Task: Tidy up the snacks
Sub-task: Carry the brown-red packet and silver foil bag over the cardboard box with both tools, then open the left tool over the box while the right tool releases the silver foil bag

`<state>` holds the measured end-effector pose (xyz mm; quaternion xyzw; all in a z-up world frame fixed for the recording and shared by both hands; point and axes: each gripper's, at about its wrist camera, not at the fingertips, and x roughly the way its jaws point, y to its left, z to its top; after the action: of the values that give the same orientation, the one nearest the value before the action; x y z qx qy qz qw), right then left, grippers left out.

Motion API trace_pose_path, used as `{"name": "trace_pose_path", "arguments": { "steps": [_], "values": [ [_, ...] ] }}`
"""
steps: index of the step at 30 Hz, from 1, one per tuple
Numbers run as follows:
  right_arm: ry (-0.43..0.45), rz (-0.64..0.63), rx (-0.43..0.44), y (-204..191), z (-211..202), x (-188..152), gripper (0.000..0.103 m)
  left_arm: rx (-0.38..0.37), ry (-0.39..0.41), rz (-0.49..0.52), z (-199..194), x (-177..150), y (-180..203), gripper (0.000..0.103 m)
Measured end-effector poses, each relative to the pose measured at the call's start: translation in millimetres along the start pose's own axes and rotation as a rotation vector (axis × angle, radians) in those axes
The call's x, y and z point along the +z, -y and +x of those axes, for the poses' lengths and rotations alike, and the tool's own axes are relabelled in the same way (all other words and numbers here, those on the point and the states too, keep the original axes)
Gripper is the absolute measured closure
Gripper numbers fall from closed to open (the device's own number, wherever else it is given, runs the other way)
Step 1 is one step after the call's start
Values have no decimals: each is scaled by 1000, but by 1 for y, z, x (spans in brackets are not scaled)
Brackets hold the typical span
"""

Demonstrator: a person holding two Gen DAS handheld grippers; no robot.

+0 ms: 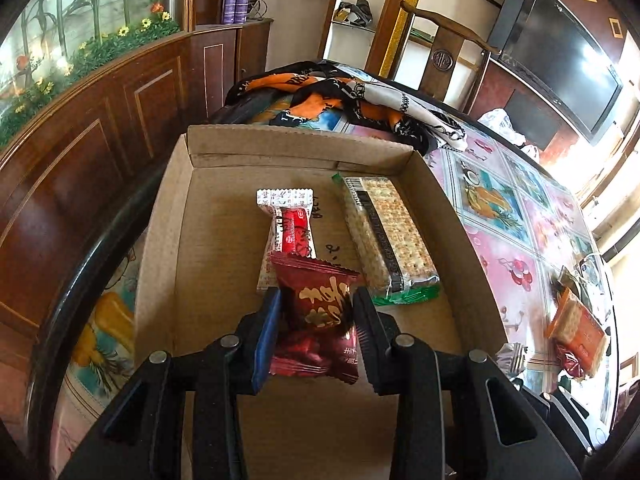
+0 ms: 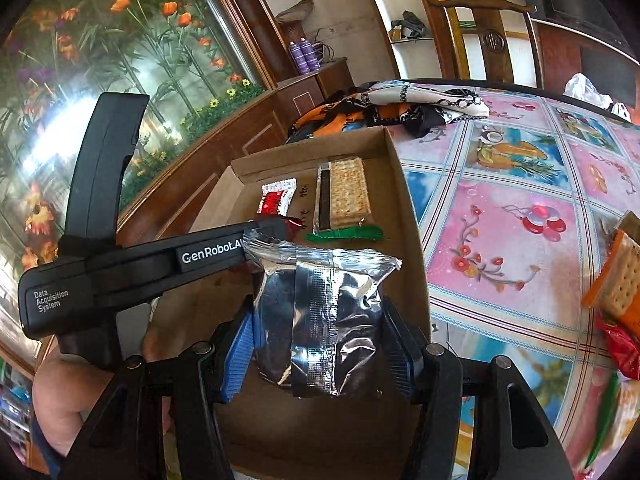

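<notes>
Dark red snack packet [image 1: 320, 316] held over cardboard box [image 1: 176, 216], silver foil packet [image 2: 320, 312] held nearby, cracker pack [image 1: 384, 232] flat inside

I see a round table [image 1: 516, 240] under a glossy pink and blue cloth printed with fruit and flowers, its dark rim curving along my left. At its far edge a crumpled scarf [image 1: 344, 100] in orange, black and white lies in a heap. Past that stands a wooden chair [image 1: 444, 60] with a carved round medallion in its back. A dark television [image 1: 560, 60] hangs on the wall to the right. On a wooden cabinet [image 1: 248, 48] at the back I count 2 purple spray cans [image 1: 235, 5] side by side. A mural of bamboo and orange flowers [image 2: 120, 60] covers the left wall above brown wood panelling [image 1: 80, 168].
</notes>
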<state>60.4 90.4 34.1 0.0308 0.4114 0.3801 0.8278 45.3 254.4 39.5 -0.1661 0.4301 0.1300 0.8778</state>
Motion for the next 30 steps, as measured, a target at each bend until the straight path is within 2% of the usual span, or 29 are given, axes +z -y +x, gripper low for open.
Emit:
{"name": "trace_pose_path", "arguments": {
  "steps": [23, 30],
  "values": [
    [5, -68, -78, -12, 12, -2, 40, -13, 14, -3, -4, 0, 3, 67],
    [3, -71, -59, -12, 9, -2, 39, -21, 29, 9, -7, 1, 8, 50]
  ]
}}
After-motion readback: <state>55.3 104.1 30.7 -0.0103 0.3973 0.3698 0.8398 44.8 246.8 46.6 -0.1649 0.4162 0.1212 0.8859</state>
